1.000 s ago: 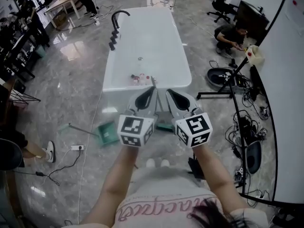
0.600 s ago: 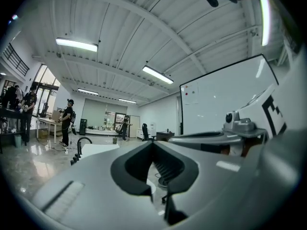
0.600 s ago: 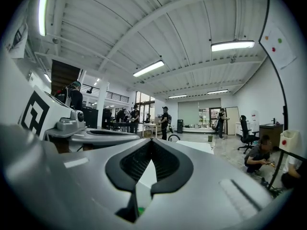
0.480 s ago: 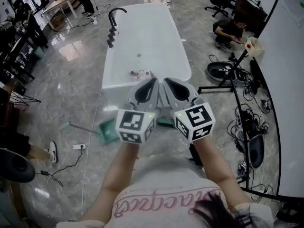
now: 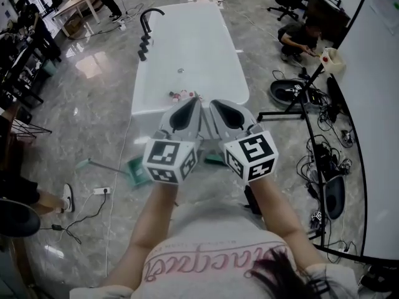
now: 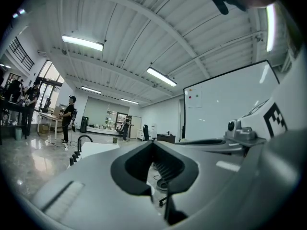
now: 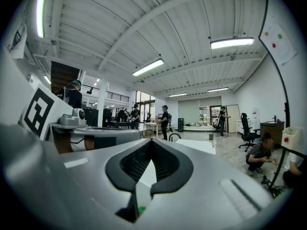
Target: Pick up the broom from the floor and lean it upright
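Glossy stone floor (image 5: 87, 111), smooth white bathtub (image 5: 187, 48), matt left claw (image 5: 197, 99)

I see my left gripper (image 6: 153, 143) held level, its jaws closed tip to tip with nothing between them. Beyond it, at left, is a white bathtub (image 6: 98, 150) with a black faucet (image 6: 83, 139). A whiteboard (image 6: 225, 104) stands at right.

The person is holding both bare arms out ahead of the body, with the left forearm (image 5: 153, 220) and the right forearm (image 5: 278, 215) reaching forward side by side. The left claw (image 5: 197, 99) and the right claw (image 5: 213, 103) are pointing level toward the far side, tips leaning close together. Both claws are keeping their jaws pressed together, gripping nothing. The left marker cube (image 5: 167, 161) and right marker cube (image 5: 250, 156) are sitting nearest the wrists.
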`<state>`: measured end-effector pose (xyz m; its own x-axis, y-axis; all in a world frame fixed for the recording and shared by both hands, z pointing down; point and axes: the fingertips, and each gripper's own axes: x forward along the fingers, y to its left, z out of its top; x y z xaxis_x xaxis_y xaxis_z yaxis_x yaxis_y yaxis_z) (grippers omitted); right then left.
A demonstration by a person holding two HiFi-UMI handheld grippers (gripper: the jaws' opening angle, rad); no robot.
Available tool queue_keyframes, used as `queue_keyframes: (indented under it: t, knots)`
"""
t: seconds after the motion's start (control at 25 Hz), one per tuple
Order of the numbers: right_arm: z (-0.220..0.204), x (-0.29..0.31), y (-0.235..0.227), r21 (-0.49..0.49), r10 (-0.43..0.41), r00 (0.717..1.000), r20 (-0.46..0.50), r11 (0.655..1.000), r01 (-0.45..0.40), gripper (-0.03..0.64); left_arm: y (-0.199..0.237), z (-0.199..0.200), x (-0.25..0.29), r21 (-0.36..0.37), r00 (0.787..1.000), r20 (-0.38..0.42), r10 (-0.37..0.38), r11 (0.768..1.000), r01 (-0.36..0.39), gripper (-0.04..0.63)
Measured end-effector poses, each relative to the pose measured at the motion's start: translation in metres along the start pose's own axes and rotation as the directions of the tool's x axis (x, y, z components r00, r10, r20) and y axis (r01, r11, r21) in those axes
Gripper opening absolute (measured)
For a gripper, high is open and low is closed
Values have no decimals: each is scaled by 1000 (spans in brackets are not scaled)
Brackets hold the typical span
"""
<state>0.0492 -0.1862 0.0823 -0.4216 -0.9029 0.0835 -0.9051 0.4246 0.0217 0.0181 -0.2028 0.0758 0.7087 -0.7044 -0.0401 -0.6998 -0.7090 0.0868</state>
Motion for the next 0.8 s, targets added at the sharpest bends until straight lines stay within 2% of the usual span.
queue_keyframes:
  t: [0.48,0.8]
  knots:
    - [-2,-1,-9,39,-11,1000,3,999,11,0,-8,1,3,6,1000,7,-23,1000,23,-1]
    - [-1,-1,-7,18,-8,1000,4,1000,7,0,-7,0,3,12,1000,7,-16,1000,16,0]
